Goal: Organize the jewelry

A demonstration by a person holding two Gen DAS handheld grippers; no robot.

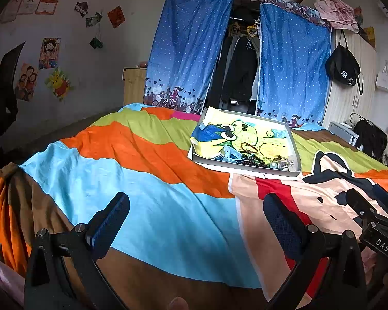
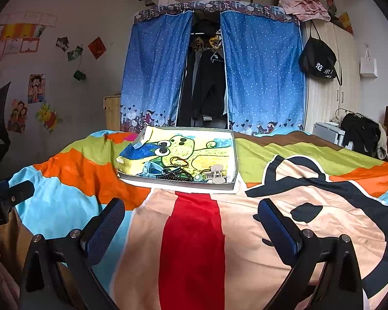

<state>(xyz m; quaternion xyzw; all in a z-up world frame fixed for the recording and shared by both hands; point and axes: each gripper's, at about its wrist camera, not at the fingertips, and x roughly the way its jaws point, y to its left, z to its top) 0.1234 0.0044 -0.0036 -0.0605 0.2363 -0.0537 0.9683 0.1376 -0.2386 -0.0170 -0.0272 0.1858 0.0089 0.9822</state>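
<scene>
Left wrist view: the left claw (image 1: pixel 196 222) is seen spread wide and holding nothing, its blue-padded fingers (image 1: pixel 108 224) poised above the striped bedspread (image 1: pixel 147 201) without touching it. At the right edge of this view the tip of the right claw (image 1: pixel 370 206) is caught, level with the left one and just beside it. Farther up the bed a shallow grey tray (image 1: pixel 245 166) is laid flat on the bedspread, lined with a child's drawing (image 1: pixel 248 134) of a yellow-green creature. The jewelry is gathered along the tray's near edge: a pale blue strap (image 1: pixel 229 153), a dark beaded string (image 1: pixel 256 161) and small metallic pieces (image 1: pixel 282 164) at the near right corner, too tangled to be told apart. From the right wrist view the right claw (image 2: pixel 191 219) is likewise shown wide apart and empty, over the cartoon face printed on the bedspread (image 2: pixel 245 232), with the left claw (image 2: pixel 13 193) visible at the left edge. The tray (image 2: pixel 178 183) is seen straight ahead, well apart from both claws, and a beige hair clip (image 2: pixel 216 171) is made out near its right corner beside the beaded string (image 2: pixel 176 174). Behind the bed, blue dotted curtains (image 2: pixel 261 77) are parted on hanging dark clothes (image 2: pixel 209 90); a black bag (image 2: pixel 319 62) is hung on a pale wardrobe to the right, and posters (image 2: pixel 36 87) are stuck on the left wall.
</scene>
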